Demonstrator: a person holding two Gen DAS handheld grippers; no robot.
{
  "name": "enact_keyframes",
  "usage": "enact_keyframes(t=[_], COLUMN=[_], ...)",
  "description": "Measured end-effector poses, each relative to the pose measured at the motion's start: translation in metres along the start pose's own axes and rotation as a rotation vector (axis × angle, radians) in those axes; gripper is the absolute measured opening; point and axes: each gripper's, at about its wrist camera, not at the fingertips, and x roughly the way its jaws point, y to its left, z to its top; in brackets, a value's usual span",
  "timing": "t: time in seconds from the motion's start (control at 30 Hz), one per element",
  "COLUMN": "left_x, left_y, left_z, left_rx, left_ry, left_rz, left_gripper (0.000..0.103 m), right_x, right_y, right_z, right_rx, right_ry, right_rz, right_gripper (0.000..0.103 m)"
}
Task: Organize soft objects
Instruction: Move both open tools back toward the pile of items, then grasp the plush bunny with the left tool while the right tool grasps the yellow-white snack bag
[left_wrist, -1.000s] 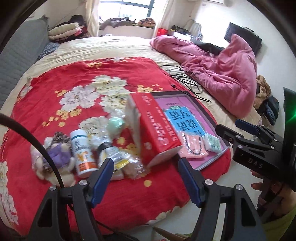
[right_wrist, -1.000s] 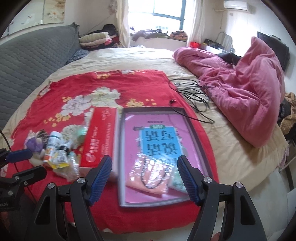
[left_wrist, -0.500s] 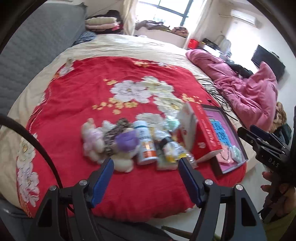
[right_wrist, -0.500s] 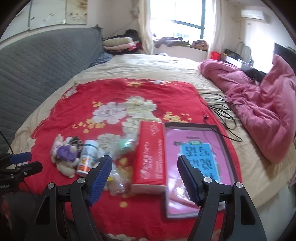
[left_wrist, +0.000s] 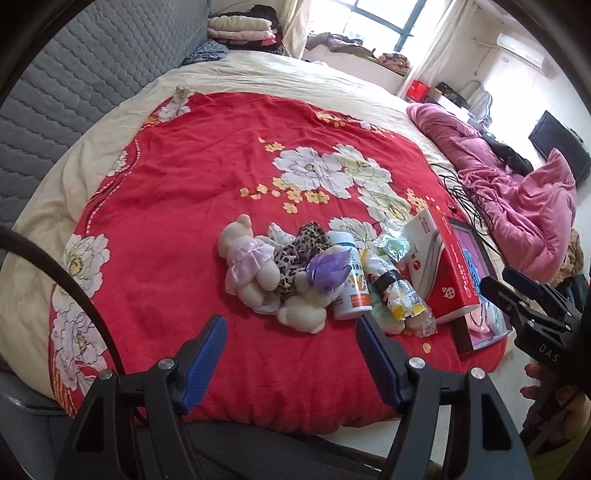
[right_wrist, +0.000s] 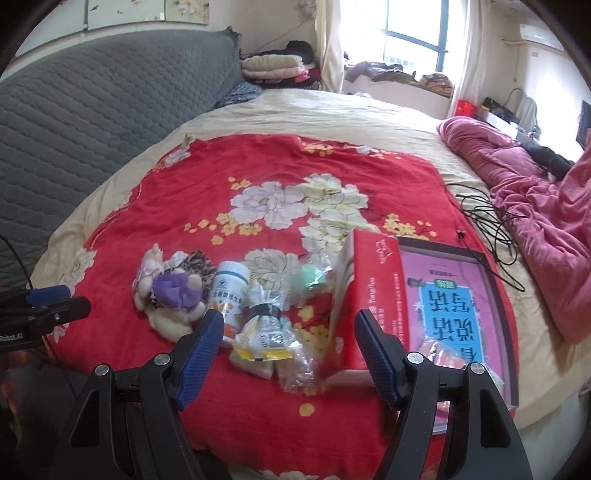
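Two cream plush bears, one in a pink dress (left_wrist: 245, 258) and one in purple (left_wrist: 314, 291), lie with a leopard-print cloth (left_wrist: 299, 251) on the red floral blanket (left_wrist: 192, 192). The purple bear also shows in the right wrist view (right_wrist: 177, 295). My left gripper (left_wrist: 290, 350) is open and empty, just short of the purple bear. My right gripper (right_wrist: 288, 354) is open and empty above clear snack packets (right_wrist: 264, 336).
A white pill bottle (left_wrist: 351, 280), a red box (right_wrist: 373, 291) and a framed pink board (right_wrist: 454, 306) lie right of the toys. Black cables (right_wrist: 487, 229) and a pink quilt (right_wrist: 546, 218) lie at right. A grey headboard (right_wrist: 92, 129) is at left.
Both grippers have swung left: the plush toys moved from the left edge toward the centre of the left wrist view, and the pink board slid to the right in both views.
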Motion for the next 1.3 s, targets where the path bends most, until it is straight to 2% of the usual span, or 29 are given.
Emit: enact_keyframes(t=[0.2, 0.37, 0.6, 1.03, 1.3], left_x=[0.024, 0.046, 0.085, 0.111, 0.118], left_y=[-0.009, -0.029, -0.039, -0.048, -0.047], left_z=[0.005, 0.018, 0.031, 0.042, 0.047], left_rx=[0.012, 0.088, 0.153, 0.219, 0.203], left_ry=[0.047, 0.055, 0.12, 0.153, 0.175], left_rz=[-0.039, -0.07, -0.077, -0.089, -0.085], left_gripper=[0.072, 0.072, 0.071, 0.056, 0.046], right_x=[0.014, 0.03, 0.057, 0.121, 0.145], right_y=[0.003, 0.005, 0.006, 0.018, 0.02], right_z=[0.0, -0.003, -0.009, -0.015, -0.015], right_rx=[-0.001, -0.009, -0.011, -0.055, -0.1], right_ry=[0.033, 0.068, 0.127, 0.23, 0.256], right_rz=[0.016, 0.029, 0.041, 0.051, 0.029], right_gripper=[0.074, 0.074, 0.074, 0.074, 0.074])
